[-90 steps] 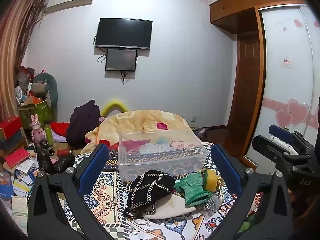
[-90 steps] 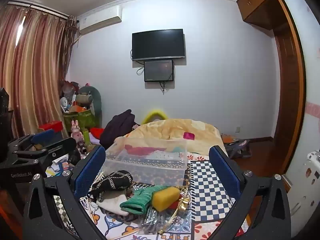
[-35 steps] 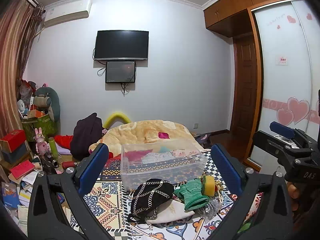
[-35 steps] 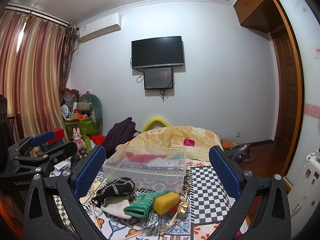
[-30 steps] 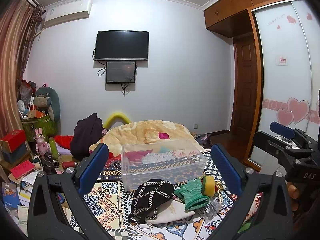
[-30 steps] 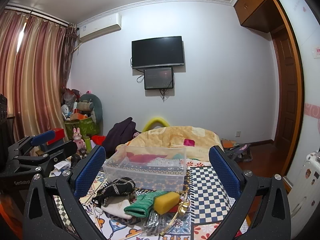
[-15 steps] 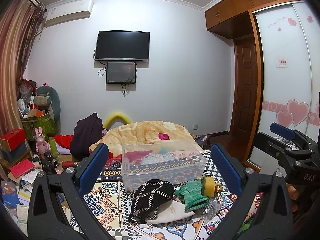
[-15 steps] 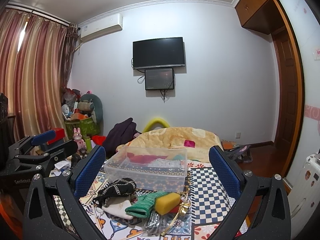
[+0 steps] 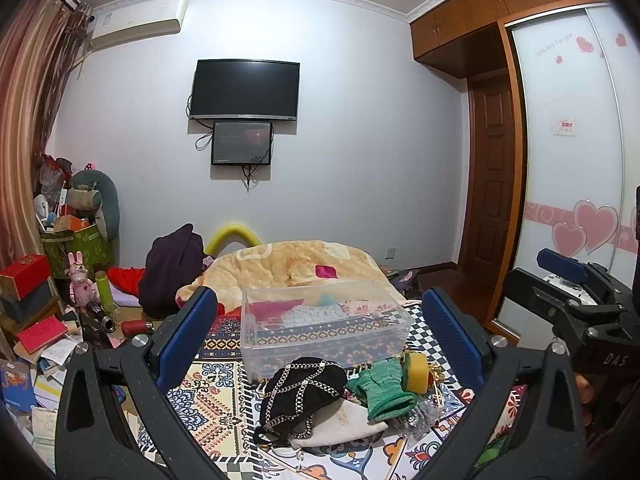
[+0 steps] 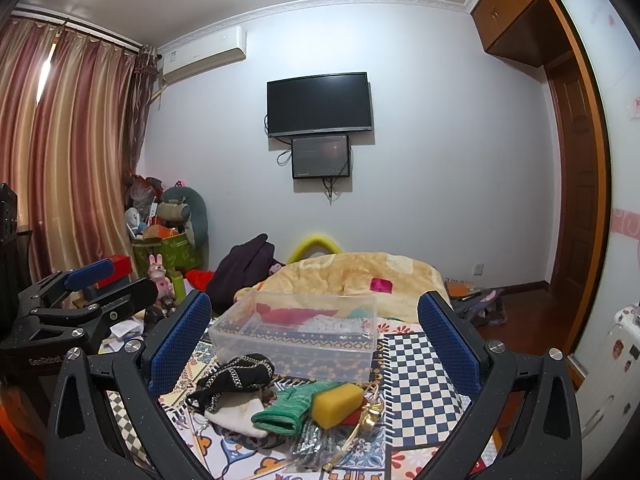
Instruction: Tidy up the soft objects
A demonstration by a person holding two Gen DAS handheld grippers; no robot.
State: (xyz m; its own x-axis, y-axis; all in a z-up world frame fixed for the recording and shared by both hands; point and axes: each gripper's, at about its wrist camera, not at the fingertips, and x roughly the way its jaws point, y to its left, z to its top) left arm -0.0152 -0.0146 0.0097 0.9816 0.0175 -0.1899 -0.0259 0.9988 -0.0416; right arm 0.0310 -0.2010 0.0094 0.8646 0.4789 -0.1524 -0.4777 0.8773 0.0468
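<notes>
A pile of soft things lies on the patterned cloth in front of a clear plastic box [image 9: 326, 326] [image 10: 296, 338]. The pile holds a black item with a silver chain [image 9: 304, 390] [image 10: 236, 376], a white cloth [image 9: 340, 424] [image 10: 236, 414], a green glove [image 9: 384, 384] [image 10: 288, 406] and a yellow sponge [image 9: 416, 372] [image 10: 338, 400]. My left gripper [image 9: 320, 332] is open and empty, held above and short of the pile. My right gripper [image 10: 314, 334] is open and empty too, to its right. Each shows at the edge of the other's view.
A quilt-covered bed [image 9: 292, 266] lies behind the box. Boxes, toys and papers [image 9: 44, 320] crowd the left side. A wardrobe with sliding doors [image 9: 572, 184] stands on the right. Silver and gold trinkets [image 10: 352, 428] lie beside the sponge.
Both grippers have risen and tilted up a little over three seconds, so the pile sits lower in view. In the last second almost nothing has moved. Both stay open.
</notes>
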